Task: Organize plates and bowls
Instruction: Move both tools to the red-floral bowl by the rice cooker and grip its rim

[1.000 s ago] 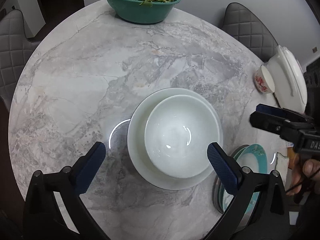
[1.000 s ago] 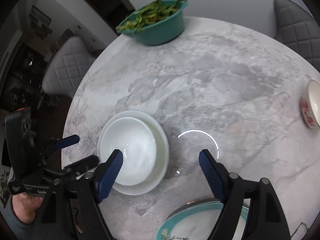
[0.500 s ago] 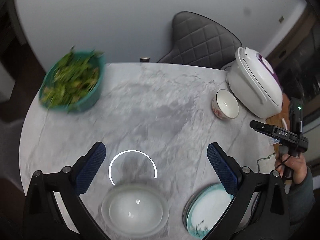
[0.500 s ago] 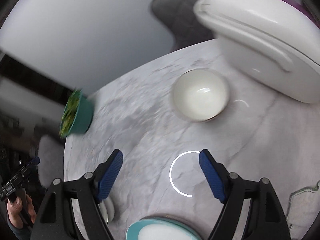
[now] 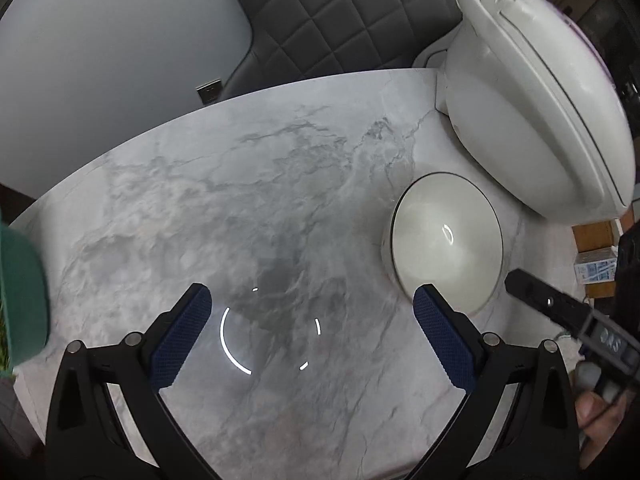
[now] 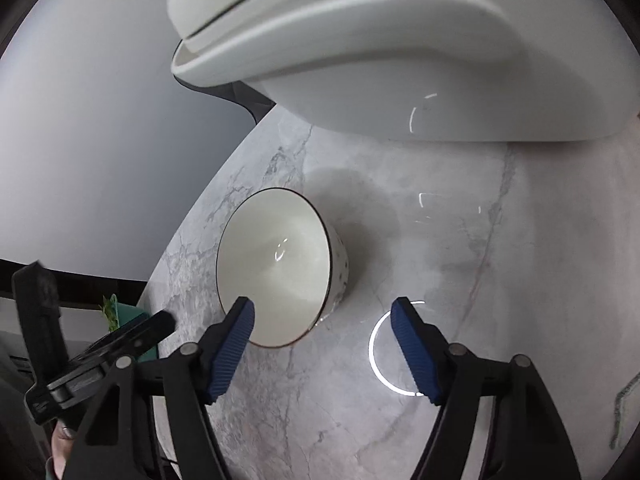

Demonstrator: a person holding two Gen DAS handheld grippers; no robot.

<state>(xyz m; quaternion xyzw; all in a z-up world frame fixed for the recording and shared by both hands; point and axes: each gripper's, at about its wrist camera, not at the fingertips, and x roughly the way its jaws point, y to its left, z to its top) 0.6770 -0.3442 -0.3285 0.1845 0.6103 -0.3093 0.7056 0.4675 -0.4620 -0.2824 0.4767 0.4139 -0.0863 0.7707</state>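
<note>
A small cream bowl with a dark rim (image 5: pixel 446 246) stands on the marble table (image 5: pixel 240 200), next to the rice cooker. It also shows in the right wrist view (image 6: pixel 276 266). My left gripper (image 5: pixel 312 336) is open and empty, and the bowl sits just beyond its right fingertip. My right gripper (image 6: pixel 322 344) is open and empty, its left fingertip close to the bowl's near rim. The right gripper also shows at the right edge of the left wrist view (image 5: pixel 560 312). The white plate stack and the teal plate are out of view.
A white rice cooker (image 5: pixel 532 92) stands behind the bowl, close to it; it also shows in the right wrist view (image 6: pixel 400 40). A teal bowl (image 5: pixel 20 292) sits at the left table edge. A grey quilted chair (image 5: pixel 332 20) stands behind the table.
Both grippers have swung away from the white plate stack and moved toward the small bowl beside the rice cooker, which is much closer in both views. Both stayed open.
</note>
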